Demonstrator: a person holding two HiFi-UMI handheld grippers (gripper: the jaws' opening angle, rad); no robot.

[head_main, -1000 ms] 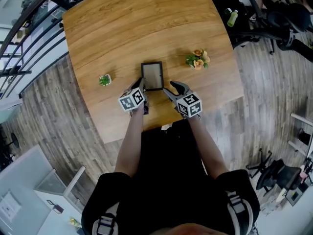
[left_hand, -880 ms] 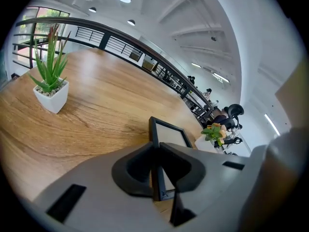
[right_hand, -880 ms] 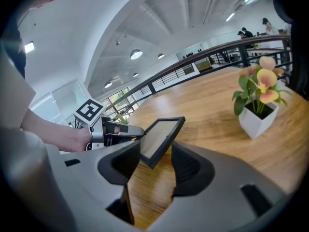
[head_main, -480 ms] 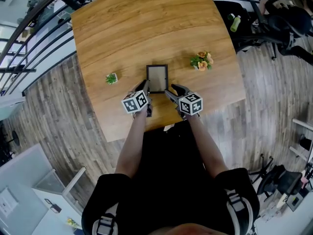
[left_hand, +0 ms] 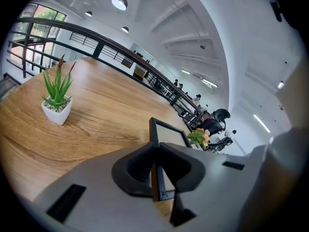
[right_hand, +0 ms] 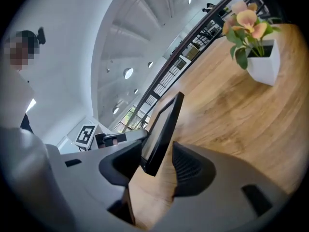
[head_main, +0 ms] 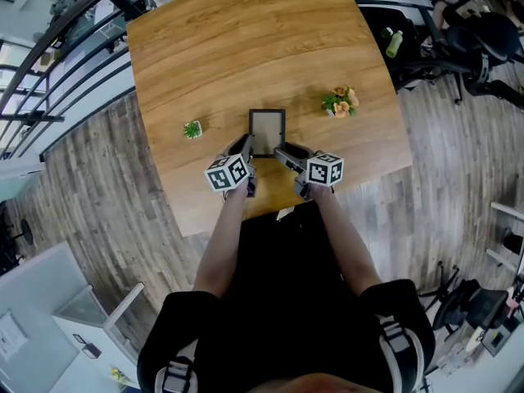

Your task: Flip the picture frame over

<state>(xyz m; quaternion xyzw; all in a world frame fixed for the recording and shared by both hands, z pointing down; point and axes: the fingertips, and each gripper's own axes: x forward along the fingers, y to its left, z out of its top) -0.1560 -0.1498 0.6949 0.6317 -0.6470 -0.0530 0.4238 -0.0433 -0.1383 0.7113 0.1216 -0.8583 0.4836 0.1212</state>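
Two grippers on one frame (head_main: 267, 132), just in from the near edge of the table (head_main: 246, 47). Nearest first: left gripper (head_main: 244, 142) pinching the frame's left rail close to the near corner, a thin hold on a narrow strip. Right gripper (head_main: 280, 152) spread, jaws just been closing, the frame's right near corner between them yet unpressed, so no grip on that side. All weight therefore on one pinch: likely to pivot or slide out of the pads with any quick roll, then a flat slap on the wood, or a tumble off the near edge into the lap. Danger too in shutting the right jaws skew, on the pane rather than the rail, or in turning the two hands out of step and racking the corners. Frame itself tipped up at the near end; far edge probably down on the wood, hard to confirm, and apt to skid away on so smooth a top. Farther out, plant (head_main: 192, 128) to the left and flowers (head_main: 341, 101) to the right, both well apart; a knock only from a wide swing.
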